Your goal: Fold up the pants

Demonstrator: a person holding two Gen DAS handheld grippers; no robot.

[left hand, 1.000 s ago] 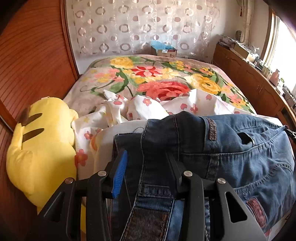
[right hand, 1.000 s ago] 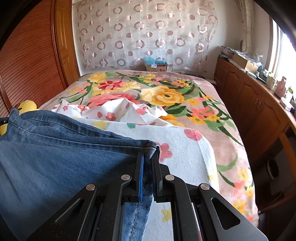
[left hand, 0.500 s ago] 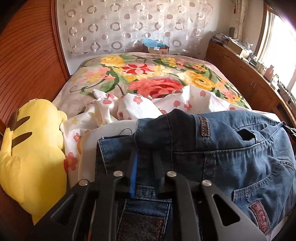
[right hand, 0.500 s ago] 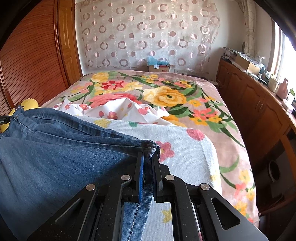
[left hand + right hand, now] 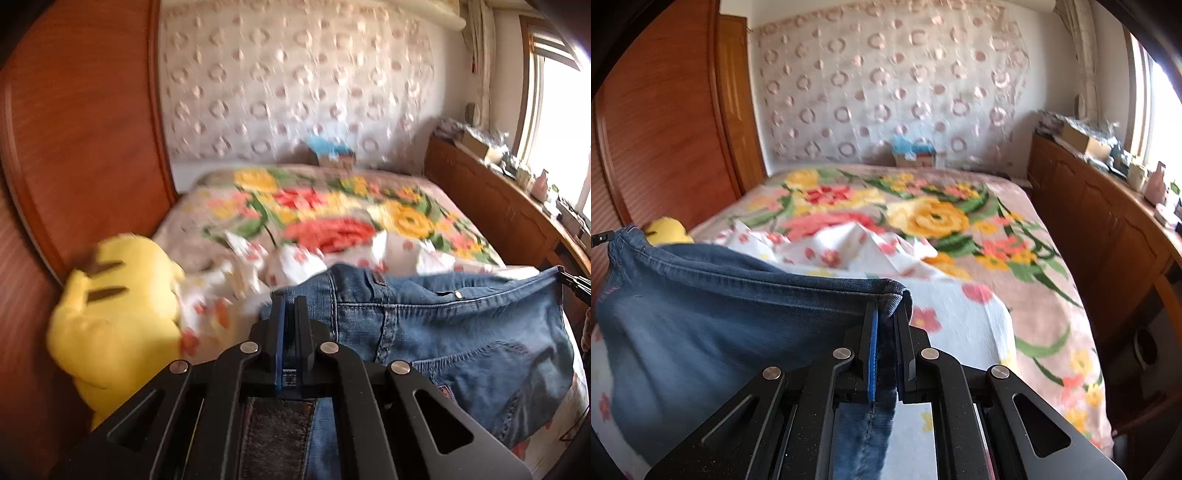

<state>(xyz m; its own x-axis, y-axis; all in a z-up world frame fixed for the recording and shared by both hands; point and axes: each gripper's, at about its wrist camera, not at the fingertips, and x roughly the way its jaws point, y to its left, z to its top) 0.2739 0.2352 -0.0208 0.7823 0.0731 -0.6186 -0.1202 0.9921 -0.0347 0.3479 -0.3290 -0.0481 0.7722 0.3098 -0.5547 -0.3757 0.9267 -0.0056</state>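
A pair of jeans [image 5: 461, 332] is held up above the near end of the bed [image 5: 1034, 295], stretched between the two tools; the left hand-held gripper [image 5: 290, 325] is clamped on the denim at one end of the upper edge, near the waistband, and the right hand-held gripper [image 5: 888, 332] is pinched tight on a seamed corner at the other end. The step in hand is judged to be the lift and spread before a fold is laid, no fold being seen yet. The next move seems to call for both ends being carried over evenly and kept taut, so that the cloth is laid flat and not bunched. The bed is covered by a flowered blanket [image 5: 942, 221], with a white flowered sheet [image 5: 849, 247] crumpled beyond the jeans and a yellow plush toy [image 5: 110, 314] at the left side. A patterned curtain [image 5: 886, 92] is hung behind, and wooden cabinets [image 5: 1108, 229] are set under the window
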